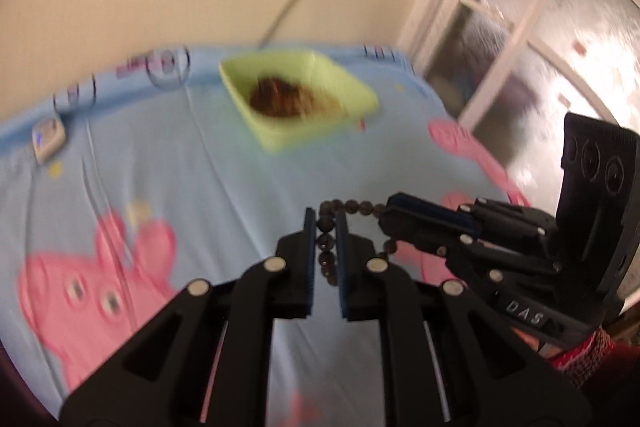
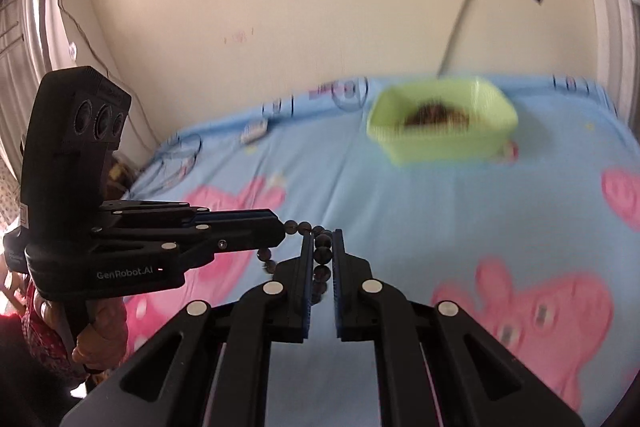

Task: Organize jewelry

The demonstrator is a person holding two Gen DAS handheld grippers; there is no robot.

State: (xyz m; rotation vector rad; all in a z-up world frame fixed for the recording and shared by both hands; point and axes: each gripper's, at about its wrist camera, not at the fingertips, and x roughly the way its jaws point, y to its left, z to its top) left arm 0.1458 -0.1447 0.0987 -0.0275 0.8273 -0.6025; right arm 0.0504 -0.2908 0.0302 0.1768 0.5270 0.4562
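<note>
Left wrist view: the left gripper (image 1: 325,223) pinches a dark bead strand (image 1: 325,243) between its jaws, above the bed (image 1: 200,167). The right gripper (image 1: 386,217), just to the right, clamps the same strand. Ahead sits a green tray (image 1: 280,139) holding what looks like more beads, though blurred.

Right wrist view: the right gripper (image 2: 323,239) grips the strand (image 2: 322,253); the left gripper (image 2: 282,227) holds its other end, just left.

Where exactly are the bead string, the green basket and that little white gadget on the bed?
bead string (image 1: 325,243): left wrist view, on the beads between that gripper's fingers.
green basket (image 2: 448,143): right wrist view, on its near wall.
white gadget (image 1: 49,140): left wrist view, on its top face, near the bed's far edge.
</note>
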